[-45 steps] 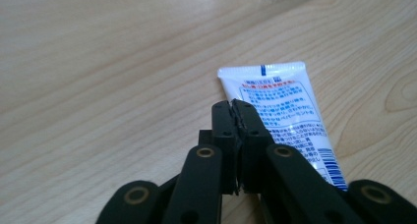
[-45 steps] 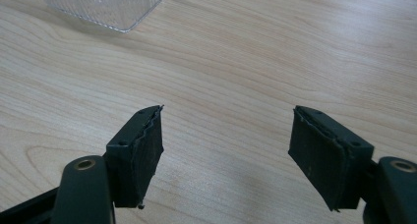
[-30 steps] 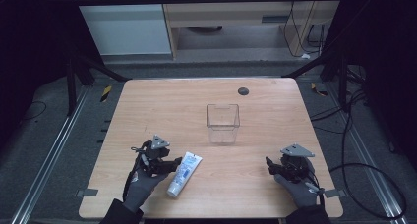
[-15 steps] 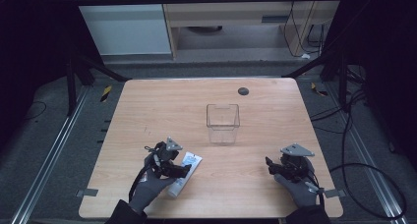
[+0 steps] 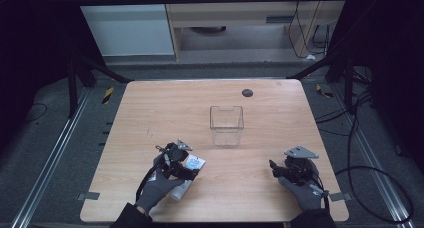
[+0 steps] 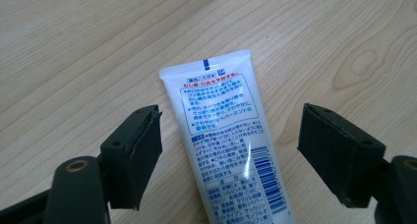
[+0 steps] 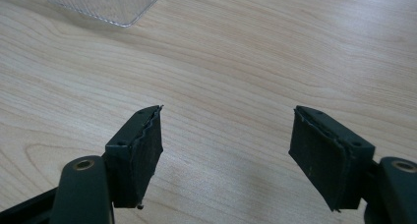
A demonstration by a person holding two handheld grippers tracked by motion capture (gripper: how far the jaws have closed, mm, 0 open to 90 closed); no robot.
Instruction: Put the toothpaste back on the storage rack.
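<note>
1. Over the near-left part of the pale wooden counter [image 5: 150, 113], the left gripper [image 5: 176, 160] had been carried from beside the white plastic tube with blue and red print [image 5: 192, 164] to a position directly above it, as the earlier high views were compared with the present one.
2. The tube was seen lying flat on the counter, its crimped flat end [image 6: 206, 67] pointing away from the left gripper, well short of the clear square plastic container [image 5: 226, 125] standing near the counter's middle.
3. The left gripper's fingers [image 6: 135, 155] were spread wide, one on either side of the tube's body, with wood visible between each finger and the tube; nothing had been gripped.
4. The right gripper [image 5: 280, 169] had been kept at the near-right of the counter, unmoved across the views, its fingers [image 7: 137, 150] wide apart over bare wood and holding nothing.
5. The shift was judged to mean that the approach was complete and that a closing of the fingers on the tube remained to be done, presumably before a carry to the container.
</note>
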